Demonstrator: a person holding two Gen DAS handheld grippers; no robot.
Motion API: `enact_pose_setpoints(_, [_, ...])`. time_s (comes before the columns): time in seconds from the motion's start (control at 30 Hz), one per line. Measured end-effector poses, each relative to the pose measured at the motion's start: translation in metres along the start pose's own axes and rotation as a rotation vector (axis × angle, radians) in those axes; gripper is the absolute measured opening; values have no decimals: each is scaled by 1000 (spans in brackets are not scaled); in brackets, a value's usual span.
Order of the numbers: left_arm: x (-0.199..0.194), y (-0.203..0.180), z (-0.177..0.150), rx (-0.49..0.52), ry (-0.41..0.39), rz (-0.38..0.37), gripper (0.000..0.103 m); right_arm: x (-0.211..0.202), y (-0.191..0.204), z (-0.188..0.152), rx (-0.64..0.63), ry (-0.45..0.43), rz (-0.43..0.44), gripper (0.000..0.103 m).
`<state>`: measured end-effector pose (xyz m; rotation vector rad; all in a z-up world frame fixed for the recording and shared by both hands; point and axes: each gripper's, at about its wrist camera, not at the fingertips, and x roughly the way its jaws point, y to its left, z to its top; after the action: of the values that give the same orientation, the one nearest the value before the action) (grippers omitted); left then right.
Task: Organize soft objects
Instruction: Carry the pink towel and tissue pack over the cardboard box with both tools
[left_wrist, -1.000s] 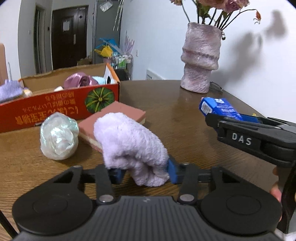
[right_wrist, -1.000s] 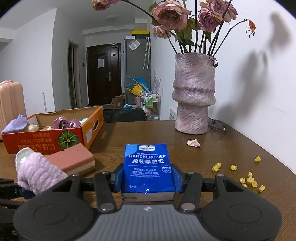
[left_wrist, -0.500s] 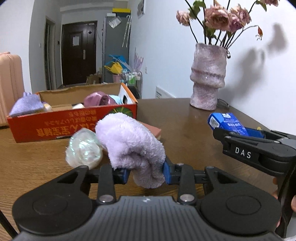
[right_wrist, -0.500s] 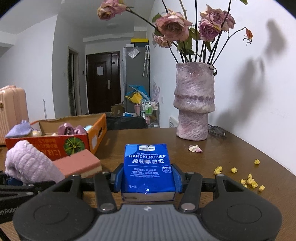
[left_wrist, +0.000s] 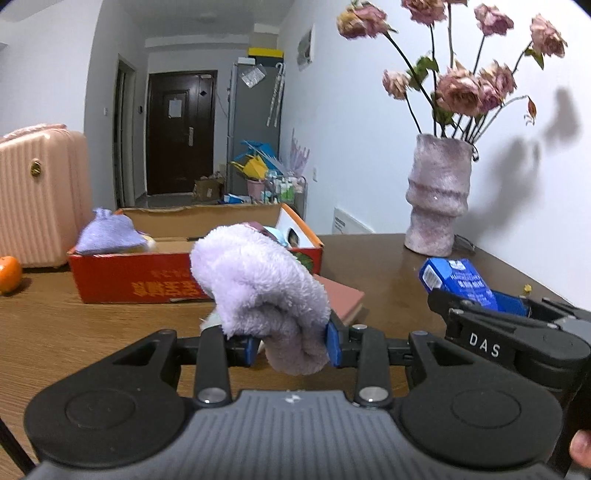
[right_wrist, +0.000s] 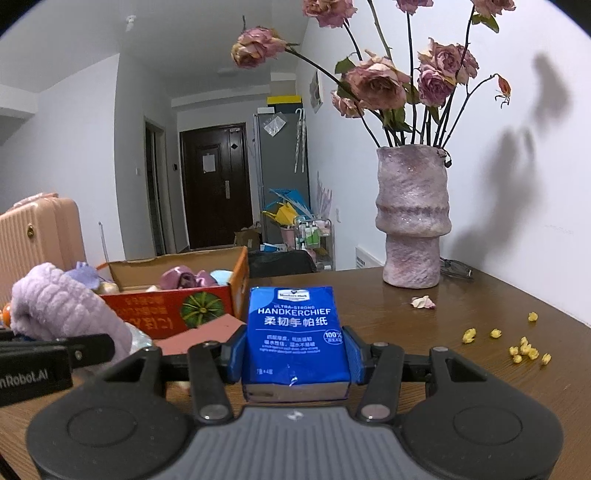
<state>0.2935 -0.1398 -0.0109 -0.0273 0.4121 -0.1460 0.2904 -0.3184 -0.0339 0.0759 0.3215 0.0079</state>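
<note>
My left gripper (left_wrist: 290, 345) is shut on a fluffy lilac towel (left_wrist: 258, 288), lifted above the wooden table (left_wrist: 74, 332). My right gripper (right_wrist: 293, 354) is shut on a blue handkerchief tissue pack (right_wrist: 295, 332), which also shows at the right of the left wrist view as the tissue pack (left_wrist: 458, 282). Behind stands an open orange cardboard box (left_wrist: 140, 280) holding a purple cloth (left_wrist: 109, 236) and other soft items. A pink sponge block (left_wrist: 341, 295) lies on the table in front of the box. The towel (right_wrist: 62, 306) appears at the left of the right wrist view.
A purple vase (right_wrist: 412, 218) with dried roses stands at the back right near the wall. Yellow petals (right_wrist: 524, 347) lie scattered on the table at the right. A pink suitcase (left_wrist: 40, 195) and an orange fruit (left_wrist: 9, 273) are at the far left.
Both grippers rose and moved toward the box with their loads. The shiny white bundle beside the sponge is now almost hidden behind the towel.
</note>
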Motion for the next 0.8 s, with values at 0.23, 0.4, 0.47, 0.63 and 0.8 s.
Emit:
enact_pose_setpoints(0.23, [-11, 26, 7, -29, -28, 22, 35, -7, 22, -2, 22, -22, 7, 51])
enact_pose_setpoints(0.4, [-13, 44, 10, -45, -38, 47, 35, -7, 33, -2, 30, -32, 7, 51])
enact_pose_setpoints(0.47, [-13, 51, 11, -50, -43, 59, 35, -7, 38, -2, 37, -34, 6, 51])
enact_pose_setpoints(0.63, [-13, 63, 13, -53, -49, 75, 35, -5, 48, -2, 44, -37, 7, 51])
enact_pose_setpoints(0.8, [-11, 73, 14, -55, -47, 85, 35, -1, 59, -2, 34, -45, 10, 51])
